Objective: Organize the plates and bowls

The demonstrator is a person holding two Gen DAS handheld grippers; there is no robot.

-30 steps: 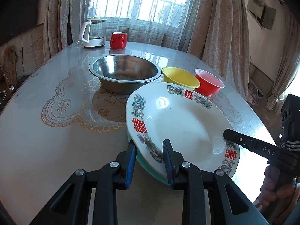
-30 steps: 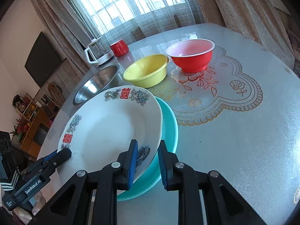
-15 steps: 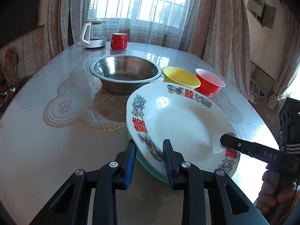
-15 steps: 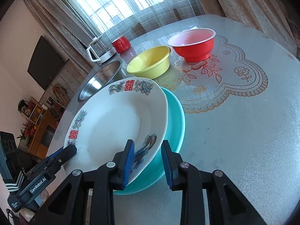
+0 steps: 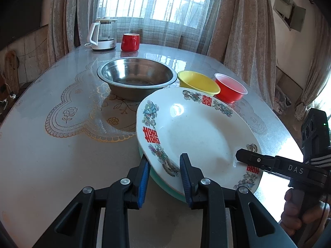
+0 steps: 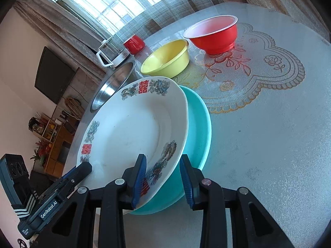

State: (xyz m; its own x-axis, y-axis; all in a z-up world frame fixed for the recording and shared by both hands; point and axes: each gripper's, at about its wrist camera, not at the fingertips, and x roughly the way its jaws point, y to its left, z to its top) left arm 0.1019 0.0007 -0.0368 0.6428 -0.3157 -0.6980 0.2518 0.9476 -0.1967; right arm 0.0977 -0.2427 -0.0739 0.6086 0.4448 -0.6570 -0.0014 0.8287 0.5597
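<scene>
A white plate with red characters and flower prints lies on a teal plate on the table. My left gripper is open, its jaws straddling the near rim of the white plate. My right gripper is open, its jaws straddling the opposite rim over the teal plate. Beyond stand a steel bowl, a yellow bowl and a red bowl.
A glass kettle and a red mug stand at the table's far edge by the curtained window. A lace-patterned cover lies on the table. A TV and shelves are off the table's left side in the right wrist view.
Both grippers have opened wider around the white plate's rims. The white plate has settled lower onto the teal plate.
</scene>
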